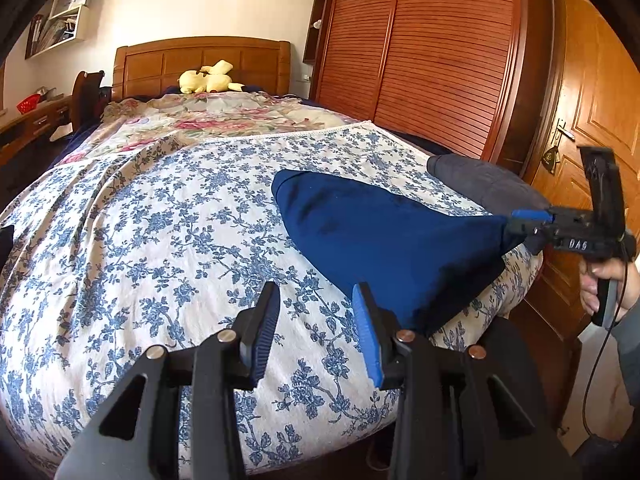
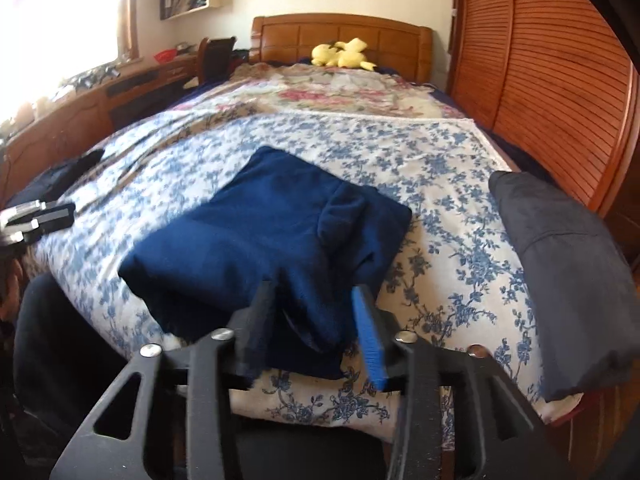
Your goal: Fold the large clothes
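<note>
Two grippers are in play, but only one has work now: the right gripper (image 2: 313, 292) is clenched on the edge of the navy garment (image 2: 272, 216) that is farthest from the headboard (image 2: 340, 40), and the cloth rises to a peak at its jaws. The left gripper (image 1: 316, 292) hangs released and empty over the flowered bed cover (image 1: 160, 220), also far from the headboard. The garment lies already folded into a thick packet at the end of the bed opposite the headboard, and a grey folded garment (image 2: 560, 248) lies about equally far from it. I judge that the step is one more fold, or a tidying of this packet. To do it well, the held edge should travel straight toward the headboard, low and slow, so the layers below do not slide, and the free gripper could press the packet down. Its long axis seems to point toward the headboard, slightly slanted, with one corner leading.
</note>
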The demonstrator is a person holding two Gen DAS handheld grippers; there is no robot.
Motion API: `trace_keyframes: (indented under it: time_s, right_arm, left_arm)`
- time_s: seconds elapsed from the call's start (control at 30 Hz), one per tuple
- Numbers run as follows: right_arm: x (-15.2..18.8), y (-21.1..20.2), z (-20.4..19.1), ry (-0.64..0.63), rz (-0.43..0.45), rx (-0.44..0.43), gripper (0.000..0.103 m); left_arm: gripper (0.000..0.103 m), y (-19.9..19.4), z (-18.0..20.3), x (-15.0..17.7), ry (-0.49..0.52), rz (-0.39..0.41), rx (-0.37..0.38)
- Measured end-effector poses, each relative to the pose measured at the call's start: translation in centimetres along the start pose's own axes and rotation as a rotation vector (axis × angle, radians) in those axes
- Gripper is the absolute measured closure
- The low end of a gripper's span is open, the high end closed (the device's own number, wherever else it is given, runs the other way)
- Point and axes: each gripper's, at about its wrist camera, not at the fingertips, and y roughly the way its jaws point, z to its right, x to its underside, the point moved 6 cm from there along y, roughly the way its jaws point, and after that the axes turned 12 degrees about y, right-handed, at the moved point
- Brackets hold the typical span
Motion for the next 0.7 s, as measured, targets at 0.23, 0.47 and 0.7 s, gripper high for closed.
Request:
trace_keyframes:
  time_s: [0.23, 0.47, 0.7]
  right_arm:
    - [-2.2, -0.2, -3.0, -0.016, 0.044, -0.054, 0.053]
    - [-2.0, 3.1, -8.8, -0.092, -0.001, -0.146, 0.053]
    - [0.2, 6.6, -11.3, -0.115, -0.084, -0.162, 0.053]
  left_arm:
    - [0.067, 0.1, -0.2, 0.3, -0.006, -0.002, -0.002]
    - [0.066, 0.1, -0.6, 0.5, -0.007, -0.008, -0.013]
    - [0.066, -0.2, -0.9, 0.9, -0.01, -0.006, -0.018]
